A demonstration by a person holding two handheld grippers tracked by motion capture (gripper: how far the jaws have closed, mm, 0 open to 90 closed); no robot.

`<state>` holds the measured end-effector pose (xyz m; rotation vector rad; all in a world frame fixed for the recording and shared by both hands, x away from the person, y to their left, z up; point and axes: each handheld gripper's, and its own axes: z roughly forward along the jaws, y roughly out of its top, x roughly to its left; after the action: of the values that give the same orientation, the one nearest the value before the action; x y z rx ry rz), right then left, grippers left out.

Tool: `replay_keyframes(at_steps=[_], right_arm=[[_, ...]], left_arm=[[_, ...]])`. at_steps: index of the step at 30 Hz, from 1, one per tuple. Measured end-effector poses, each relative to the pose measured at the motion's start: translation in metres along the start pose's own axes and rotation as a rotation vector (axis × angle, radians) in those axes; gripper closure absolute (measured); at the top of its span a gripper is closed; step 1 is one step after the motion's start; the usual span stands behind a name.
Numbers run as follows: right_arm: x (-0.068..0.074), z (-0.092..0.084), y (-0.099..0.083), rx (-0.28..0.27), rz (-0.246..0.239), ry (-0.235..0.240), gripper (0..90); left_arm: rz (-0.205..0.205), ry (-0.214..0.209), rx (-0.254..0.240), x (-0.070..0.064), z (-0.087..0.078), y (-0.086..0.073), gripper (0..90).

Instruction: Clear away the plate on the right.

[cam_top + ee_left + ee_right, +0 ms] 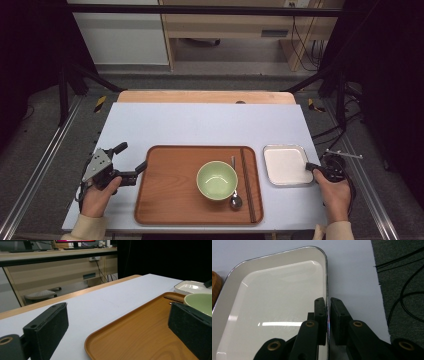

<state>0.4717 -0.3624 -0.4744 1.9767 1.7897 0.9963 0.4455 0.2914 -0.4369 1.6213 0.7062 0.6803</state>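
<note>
White enamel dish (284,164), rectangular with a metal-edged rim, lay on the pale tabletop (200,125) just beside the right edge of the wooden tray (165,190). Right claw (327,322) was pressed together on the dish's right rim, one jaw inside the rim and one outside. Left claw (131,161) was spread, holding nothing, with the tray's left corner between its jaws. On the tray: green bowl (216,179), spoon (235,200) and dark chopsticks (247,182) beside the bowl.
</note>
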Motion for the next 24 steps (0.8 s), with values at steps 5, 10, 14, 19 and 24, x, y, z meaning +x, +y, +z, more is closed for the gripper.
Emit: replay_keyframes(at_steps=[5,10,14,19,24], right_arm=[[-0.001,0.001,0.001,0.0,0.006,-0.006,87.5],[-0.003,-0.001,0.001,-0.001,0.07,0.034,88.9],[-0.001,-0.003,0.003,-0.017,0.073,0.047,89.1],[0.002,-0.012,0.006,-0.081,0.069,0.047,89.2],[0.012,-0.026,0.01,-0.153,0.049,0.03,89.2]], left_arm=[[0.001,-0.002,-0.001,-0.001,0.0,0.0,2.6],[0.003,-0.002,0.0,-0.002,0.001,0.001,2.6],[0.003,-0.001,-0.004,-0.002,0.001,0.002,2.6],[0.005,0.005,-0.006,-0.002,0.0,0.003,2.8],[-0.01,0.023,-0.008,0.0,-0.002,0.004,3.0]])
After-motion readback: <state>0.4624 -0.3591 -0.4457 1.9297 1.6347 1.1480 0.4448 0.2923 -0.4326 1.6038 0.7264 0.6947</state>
